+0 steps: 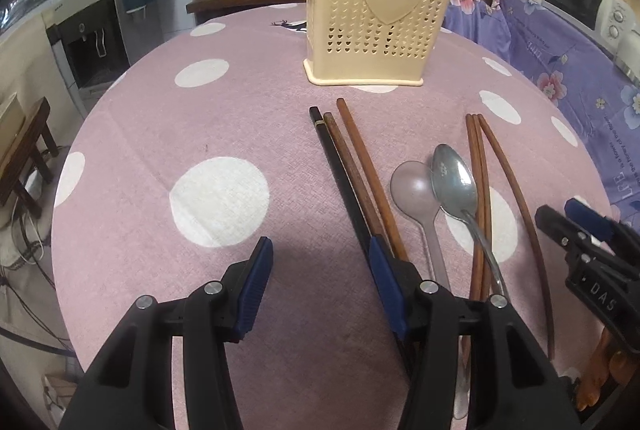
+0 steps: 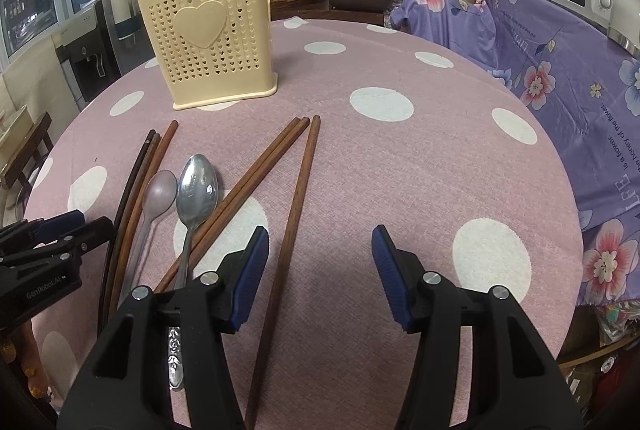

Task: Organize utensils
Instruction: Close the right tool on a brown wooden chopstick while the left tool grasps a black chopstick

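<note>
With both the left gripper and right gripper hovering jaws wide and empty, the stiff, light, thin chopsticks and slippery metal spoon lie on the surface before the holder, probably best pinched mid-shaft.

Left gripper: jaws spread wide, both blue pads exposed, nothing held between them; body low at the near edge of the scene, pointing toward the far side. Right gripper: jaws likewise spread wide, blue pads facing each other across an unoccupied gap. The two grippers sit side by side, near one another but apart, each visible at the margin of the other's view.
</note>
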Demonstrator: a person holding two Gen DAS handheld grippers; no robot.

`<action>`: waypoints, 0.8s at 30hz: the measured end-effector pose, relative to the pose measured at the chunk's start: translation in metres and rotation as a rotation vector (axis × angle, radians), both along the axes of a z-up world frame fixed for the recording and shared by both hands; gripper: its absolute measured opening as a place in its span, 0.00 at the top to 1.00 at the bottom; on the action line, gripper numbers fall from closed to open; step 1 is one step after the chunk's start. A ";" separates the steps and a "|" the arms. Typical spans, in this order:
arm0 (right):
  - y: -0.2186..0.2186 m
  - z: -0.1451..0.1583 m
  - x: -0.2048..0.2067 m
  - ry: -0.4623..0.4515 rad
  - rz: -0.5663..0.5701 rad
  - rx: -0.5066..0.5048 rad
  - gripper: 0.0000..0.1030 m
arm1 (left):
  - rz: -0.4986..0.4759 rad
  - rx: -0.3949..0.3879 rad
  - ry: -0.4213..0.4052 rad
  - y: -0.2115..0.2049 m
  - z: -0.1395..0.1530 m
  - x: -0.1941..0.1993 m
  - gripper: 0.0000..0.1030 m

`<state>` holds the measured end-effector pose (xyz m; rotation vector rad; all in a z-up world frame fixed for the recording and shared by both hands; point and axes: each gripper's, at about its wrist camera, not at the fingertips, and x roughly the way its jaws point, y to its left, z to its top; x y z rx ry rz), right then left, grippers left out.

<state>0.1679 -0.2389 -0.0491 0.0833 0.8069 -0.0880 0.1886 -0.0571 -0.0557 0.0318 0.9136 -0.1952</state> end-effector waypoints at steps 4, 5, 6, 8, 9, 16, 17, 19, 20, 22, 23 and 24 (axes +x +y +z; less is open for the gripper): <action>0.004 -0.003 0.003 0.016 0.003 -0.016 0.47 | -0.005 0.025 -0.007 -0.008 -0.002 0.001 0.52; 0.005 -0.004 0.005 0.022 0.004 -0.019 0.47 | -0.007 0.030 -0.007 -0.010 -0.002 0.000 0.52; 0.006 -0.004 0.005 0.026 0.005 -0.021 0.47 | -0.006 0.036 -0.008 -0.010 -0.002 0.001 0.53; 0.008 -0.006 0.006 0.030 0.000 -0.032 0.47 | -0.010 0.053 -0.012 -0.011 -0.002 0.001 0.52; 0.009 -0.007 0.006 0.032 -0.002 -0.037 0.47 | -0.015 0.063 -0.014 -0.011 -0.002 0.001 0.52; -0.008 -0.005 0.003 0.032 -0.043 -0.035 0.47 | 0.033 0.056 0.000 0.020 -0.001 0.005 0.54; -0.010 -0.004 0.004 0.030 -0.039 -0.028 0.47 | 0.033 0.039 0.007 0.024 0.000 0.007 0.54; -0.011 -0.002 0.008 0.037 -0.020 0.004 0.47 | 0.037 0.008 0.022 0.027 0.001 0.011 0.54; -0.011 -0.002 0.011 0.044 -0.008 0.027 0.47 | 0.036 -0.011 0.030 0.028 0.002 0.013 0.54; -0.008 0.000 0.017 0.054 0.013 0.045 0.47 | 0.034 -0.039 0.042 0.030 0.003 0.017 0.54; -0.006 0.003 0.019 0.054 0.019 0.031 0.47 | 0.033 -0.046 0.044 0.031 0.004 0.019 0.54; -0.004 0.006 0.022 0.053 0.027 0.012 0.47 | 0.031 -0.046 0.042 0.030 0.006 0.022 0.54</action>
